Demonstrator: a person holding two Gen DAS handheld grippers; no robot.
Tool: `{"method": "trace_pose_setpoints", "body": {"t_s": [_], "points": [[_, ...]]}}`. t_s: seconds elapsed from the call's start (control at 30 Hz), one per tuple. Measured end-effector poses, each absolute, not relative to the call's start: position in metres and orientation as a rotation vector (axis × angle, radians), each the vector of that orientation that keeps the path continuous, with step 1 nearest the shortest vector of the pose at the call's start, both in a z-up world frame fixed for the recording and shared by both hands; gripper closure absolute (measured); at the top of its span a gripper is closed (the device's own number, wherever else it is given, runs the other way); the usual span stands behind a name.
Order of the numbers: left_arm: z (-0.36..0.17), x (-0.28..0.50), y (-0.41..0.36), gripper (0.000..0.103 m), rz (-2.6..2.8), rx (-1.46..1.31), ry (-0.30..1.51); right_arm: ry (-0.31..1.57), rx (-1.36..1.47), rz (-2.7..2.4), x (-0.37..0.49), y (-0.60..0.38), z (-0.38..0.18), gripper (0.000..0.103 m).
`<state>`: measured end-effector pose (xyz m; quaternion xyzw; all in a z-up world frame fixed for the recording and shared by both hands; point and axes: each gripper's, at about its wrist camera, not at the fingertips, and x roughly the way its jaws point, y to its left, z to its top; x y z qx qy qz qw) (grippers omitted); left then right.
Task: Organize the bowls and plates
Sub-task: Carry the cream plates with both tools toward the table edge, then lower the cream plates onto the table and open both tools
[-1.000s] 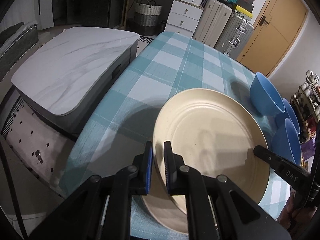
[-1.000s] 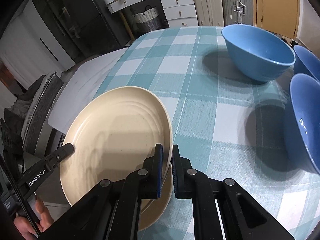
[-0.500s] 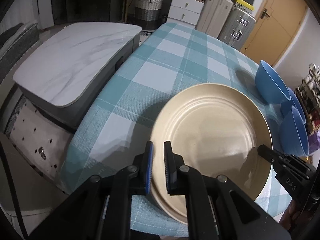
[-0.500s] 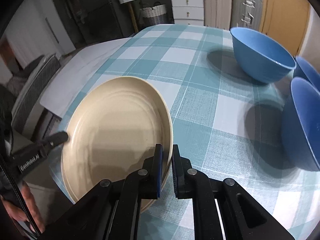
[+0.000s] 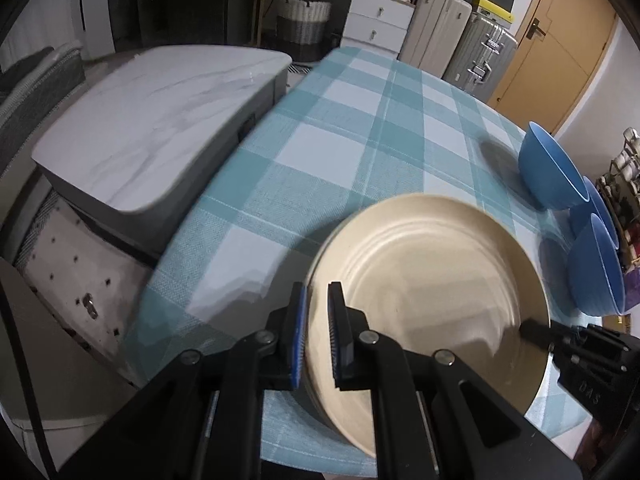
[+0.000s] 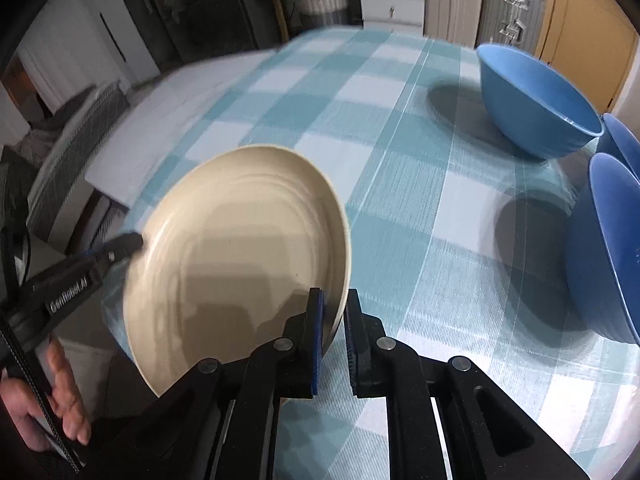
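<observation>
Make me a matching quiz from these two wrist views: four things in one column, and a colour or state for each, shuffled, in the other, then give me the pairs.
Things:
1. plate
2. bowls
3. tablecloth
4. door

Descriptions:
A. teal and white checks
B. blue, standing at the table's right side
C. cream, gripped at opposite rims by the left gripper and the right gripper
D. orange-brown, behind the table

Pairs: 1-C, 2-B, 3-A, 4-D
</observation>
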<state>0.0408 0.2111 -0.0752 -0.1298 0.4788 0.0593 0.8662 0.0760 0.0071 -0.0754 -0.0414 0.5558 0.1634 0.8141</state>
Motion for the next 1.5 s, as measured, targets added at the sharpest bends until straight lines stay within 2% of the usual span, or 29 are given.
{"method": "trace_pose_setpoints", "body": {"t_s": [0.27,0.5,0.77,0.9,0.97,1.03,1.07,1.1,1.17,1.33,1.37,1.47,1.5], "points": [[-0.078,0.042,0.209,0.096,0.137,-0.247,1.006,1.243,-0.079,0.357,0.083,0.007,-0.080,0.091],[-0.080,0.043,0.207,0.094,0.149,-0.230,1.017,1.095,-0.196,0.342,0.067,0.020,-0.083,0.086],[-0.081,0.042,0.211,0.093,0.163,-0.243,1.014,1.171,-0.039,0.369,0.085,0.005,-0.086,0.085],[-0.077,0.038,0.221,0.089,0.162,-0.286,0.986,1.176,-0.009,0.344,0.090,-0.002,-0.081,0.085],[-0.079,0.038,0.223,0.084,0.161,-0.294,0.991,1.178,0.002,0.341,0.091,-0.007,-0.077,0.083],[-0.084,0.040,0.223,0.074,0.157,-0.292,1.013,1.171,0.010,0.347,0.090,-0.010,-0.072,0.082],[-0.090,0.043,0.223,0.066,0.153,-0.293,1.038,1.158,0.015,0.349,0.089,-0.011,-0.070,0.078],[-0.094,0.044,0.222,0.058,0.145,-0.296,1.056,1.150,0.022,0.350,0.089,-0.012,-0.069,0.068],[-0.105,0.049,0.216,0.056,0.100,-0.300,1.105,1.166,0.036,0.351,0.090,-0.013,-0.075,0.057],[-0.104,0.052,0.205,0.060,0.042,-0.296,1.104,1.225,0.147,0.384,0.091,-0.015,-0.098,0.057],[-0.104,0.052,0.205,0.063,0.022,-0.308,1.106,1.227,0.171,0.386,0.092,-0.016,-0.100,0.060],[-0.103,0.052,0.204,0.063,0.022,-0.305,1.107,1.239,0.215,0.422,0.093,-0.016,-0.102,0.074],[-0.101,0.051,0.205,0.063,0.022,-0.306,1.107,1.244,0.215,0.427,0.093,-0.014,-0.101,0.074]]}}
